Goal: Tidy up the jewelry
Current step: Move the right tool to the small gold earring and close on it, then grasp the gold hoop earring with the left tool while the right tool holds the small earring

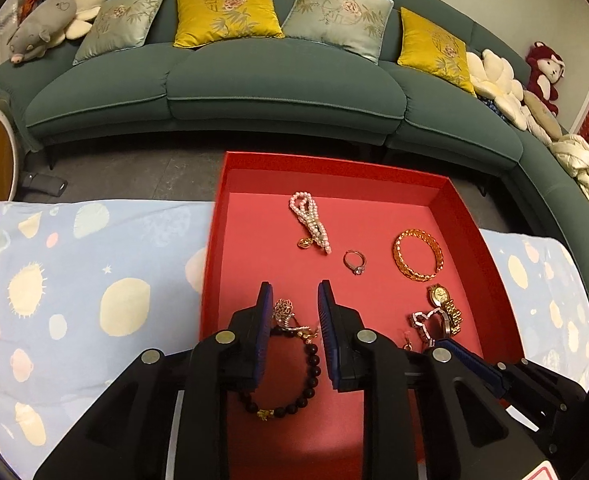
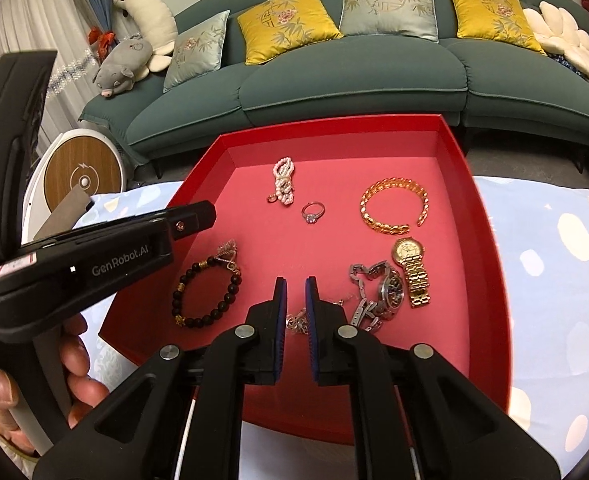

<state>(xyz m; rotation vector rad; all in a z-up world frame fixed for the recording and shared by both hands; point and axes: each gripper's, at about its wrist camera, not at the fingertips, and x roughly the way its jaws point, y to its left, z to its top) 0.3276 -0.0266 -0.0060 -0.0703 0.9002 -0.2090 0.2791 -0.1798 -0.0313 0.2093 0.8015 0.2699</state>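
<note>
Jewelry all down inside a flat red tray, spread over its floor. At the far end, a pearl string folded on itself; just beside it a little ring with a stone; off to the right a gold bangle. Nearer, a gold watch touching a silver watch in a small heap. On the left, a dark bead bracelet lying in a loop, with a small sparkly silver piece at its top. Over that bracelet, the left tongs, open partway, gripping nothing, beads showing in the gap. Beside the watches, the right tongs, almost shut with only a thin gap; a thin silver chain seen low in that gap, but hard to tell if pinched or just lying there. A hand wrapped round the left tongs' handle. Under the tray, a pale blue cloth with cream spots. Behind, a long green sofa with yellow and grey cushions and soft toys
</note>
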